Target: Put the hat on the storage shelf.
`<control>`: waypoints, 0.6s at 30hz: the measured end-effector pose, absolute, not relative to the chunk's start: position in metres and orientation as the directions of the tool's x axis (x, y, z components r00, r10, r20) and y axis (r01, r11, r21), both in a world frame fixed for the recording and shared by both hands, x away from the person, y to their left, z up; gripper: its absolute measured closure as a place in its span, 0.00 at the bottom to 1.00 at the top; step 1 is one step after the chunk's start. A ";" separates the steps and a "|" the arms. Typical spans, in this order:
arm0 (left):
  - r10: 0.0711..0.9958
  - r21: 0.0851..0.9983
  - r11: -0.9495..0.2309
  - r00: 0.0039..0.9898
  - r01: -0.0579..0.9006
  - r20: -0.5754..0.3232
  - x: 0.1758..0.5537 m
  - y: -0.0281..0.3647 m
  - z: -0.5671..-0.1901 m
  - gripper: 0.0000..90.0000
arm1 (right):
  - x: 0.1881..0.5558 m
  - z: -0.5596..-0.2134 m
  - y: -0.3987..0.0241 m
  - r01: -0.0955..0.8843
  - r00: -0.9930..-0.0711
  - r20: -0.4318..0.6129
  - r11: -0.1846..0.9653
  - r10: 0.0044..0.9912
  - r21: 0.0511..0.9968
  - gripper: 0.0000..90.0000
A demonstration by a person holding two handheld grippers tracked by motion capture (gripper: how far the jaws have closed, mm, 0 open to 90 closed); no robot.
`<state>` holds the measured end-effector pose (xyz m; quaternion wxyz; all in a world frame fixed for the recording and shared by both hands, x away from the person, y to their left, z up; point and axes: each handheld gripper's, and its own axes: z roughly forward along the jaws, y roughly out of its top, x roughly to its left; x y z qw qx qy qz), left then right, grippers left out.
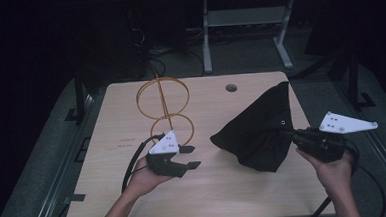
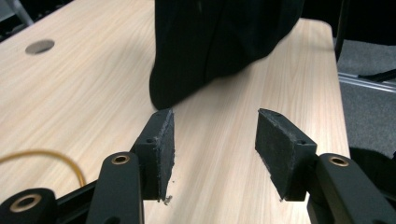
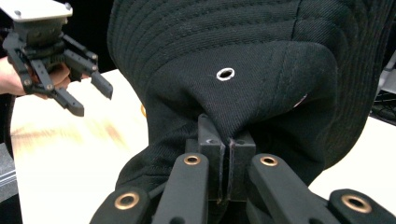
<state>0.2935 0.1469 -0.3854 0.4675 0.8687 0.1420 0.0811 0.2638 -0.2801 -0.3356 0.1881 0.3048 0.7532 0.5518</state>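
A black fabric hat (image 1: 257,135) with a stitched brim and a metal eyelet hangs lifted on the right of the table; its lower edge rests on the wood. My right gripper (image 1: 287,132) is shut on a fold of the hat's crown, and the right gripper view shows the pads (image 3: 226,135) pinching the cloth (image 3: 243,46). My left gripper (image 1: 193,157) stands open left of the hat, pointing at it, with nothing between its jaws. The left gripper view has the open gripper (image 2: 215,114) a short way from the hat's near edge (image 2: 219,42). The left gripper (image 3: 92,100) also appears in the right gripper view.
An orange wire stand (image 1: 163,105) of two rings on a rod stands just behind my left hand; part of its wire (image 2: 46,154) lies beside the left jaw. The light wooden table (image 1: 131,116) has a round cable hole (image 1: 231,88) at the back. Dark floor and desk legs lie beyond.
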 end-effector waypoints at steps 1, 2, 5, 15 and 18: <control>0.323 0.835 -0.523 0.947 0.171 0.008 0.293 0.147 -0.385 0.50 | 0.264 -0.336 -0.280 0.252 -0.743 0.053 0.205 0.667 0.946 0.97; 0.326 0.835 -0.521 0.945 0.175 0.006 0.292 0.150 -0.388 0.50 | 0.266 -0.331 -0.279 0.251 -0.747 0.054 0.206 0.663 0.946 0.97; 0.347 0.838 -0.512 0.938 0.187 0.003 0.288 0.160 -0.395 0.49 | 0.271 -0.323 -0.276 0.247 -0.755 0.049 0.215 0.654 0.945 0.97; 0.370 0.844 -0.496 0.929 0.203 -0.006 0.283 0.174 -0.411 0.44 | 0.288 -0.304 -0.264 0.257 -0.774 0.064 0.220 0.629 0.941 0.97; 0.374 0.841 -0.504 0.928 0.196 0.007 0.283 0.175 -0.413 0.43 | 0.292 -0.301 -0.261 0.258 -0.780 0.073 0.213 0.622 0.942 0.97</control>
